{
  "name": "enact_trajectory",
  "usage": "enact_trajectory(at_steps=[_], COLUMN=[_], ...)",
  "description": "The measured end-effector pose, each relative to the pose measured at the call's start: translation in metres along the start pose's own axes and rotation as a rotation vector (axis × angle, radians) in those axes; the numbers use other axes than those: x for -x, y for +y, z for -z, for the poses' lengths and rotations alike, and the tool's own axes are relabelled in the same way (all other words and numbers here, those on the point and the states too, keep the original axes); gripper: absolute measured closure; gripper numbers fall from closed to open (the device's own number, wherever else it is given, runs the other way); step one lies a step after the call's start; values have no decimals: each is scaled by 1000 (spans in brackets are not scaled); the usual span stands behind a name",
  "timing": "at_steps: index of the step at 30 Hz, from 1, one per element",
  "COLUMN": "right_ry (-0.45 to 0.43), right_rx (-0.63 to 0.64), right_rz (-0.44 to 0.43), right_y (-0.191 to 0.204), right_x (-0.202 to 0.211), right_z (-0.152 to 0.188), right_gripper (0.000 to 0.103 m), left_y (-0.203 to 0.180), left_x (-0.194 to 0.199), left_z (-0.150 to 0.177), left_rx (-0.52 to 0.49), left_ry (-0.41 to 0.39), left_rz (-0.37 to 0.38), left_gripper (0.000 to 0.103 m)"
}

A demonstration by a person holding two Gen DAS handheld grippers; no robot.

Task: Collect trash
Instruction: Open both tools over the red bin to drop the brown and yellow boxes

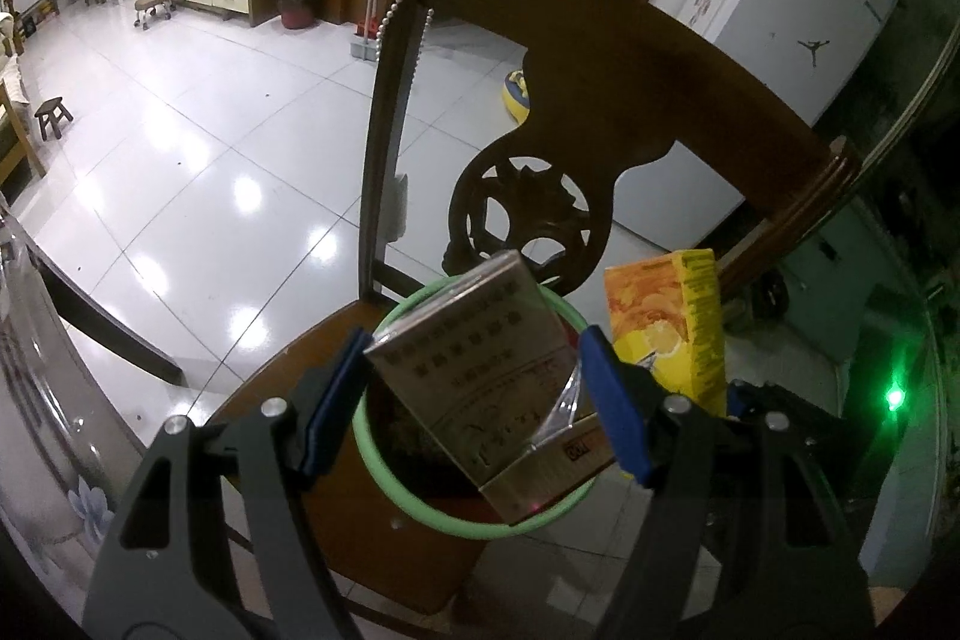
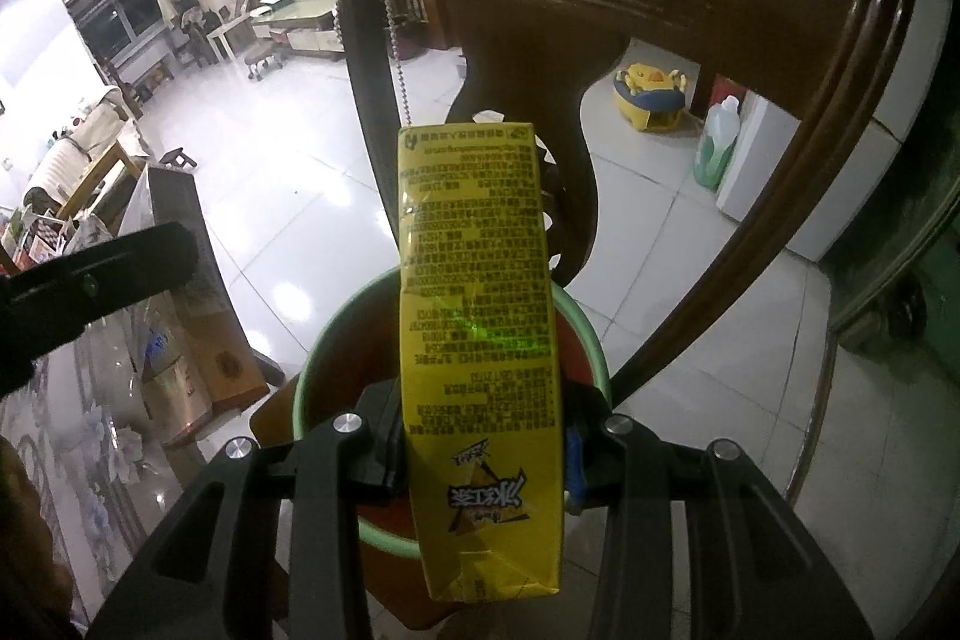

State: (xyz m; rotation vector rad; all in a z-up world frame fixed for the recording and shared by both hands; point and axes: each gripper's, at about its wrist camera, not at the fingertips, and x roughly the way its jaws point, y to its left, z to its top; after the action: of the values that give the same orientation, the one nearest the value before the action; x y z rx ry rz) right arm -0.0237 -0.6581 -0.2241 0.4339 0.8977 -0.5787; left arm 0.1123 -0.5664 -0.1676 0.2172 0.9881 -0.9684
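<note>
Right wrist view, right hand-held gripper (image 2: 483, 451) clamping yellow carton (image 2: 477, 340) lengthwise forward, left hand-held gripper (image 1: 474, 403) gripping tilted box (image 1: 480, 382).

Left gripper (image 1: 474, 400): black skeletal linkage arms, silver round pivot screws, blue pads (image 1: 612, 400) lining jaws. Right gripper (image 2: 483, 454): same black frame, silver screws, blue pad edge.

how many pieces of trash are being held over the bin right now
2. A gold box in the left tongs, above the green-rimmed bin on the chair seat. A yellow carton in the right tongs, also over the bin. Any trash already inside is hidden.
</note>
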Motion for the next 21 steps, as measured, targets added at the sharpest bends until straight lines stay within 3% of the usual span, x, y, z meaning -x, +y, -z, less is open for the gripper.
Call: enact_trajectory(at_steps=[3,4,5,7,14,21], right_ry=[8,15,15,4,-19,-52], right_rx=[-5,-5,-3,7,-3,70], right_rz=[7,11,17,39,59,5], right_y=[-1,-1,0,1,3,44], right_x=[-6,-7,-10,-10,9,49], right_z=[-3,-3,-5,-7,-8,0], right_gripper=[65,63,54,50,49,49], left_y=[1,1,3,4,12,47], left_x=[-4,-4,-3,2,35,117], left_z=[-2,-2,-3,-3,1,35], left_rx=[5,10,19,29,14,37], left_ry=[2,4,-3,-8,-40,-114], left_rz=[0,-6,-6,5,23,-12], left_gripper=[25,15,14,14,14,14])
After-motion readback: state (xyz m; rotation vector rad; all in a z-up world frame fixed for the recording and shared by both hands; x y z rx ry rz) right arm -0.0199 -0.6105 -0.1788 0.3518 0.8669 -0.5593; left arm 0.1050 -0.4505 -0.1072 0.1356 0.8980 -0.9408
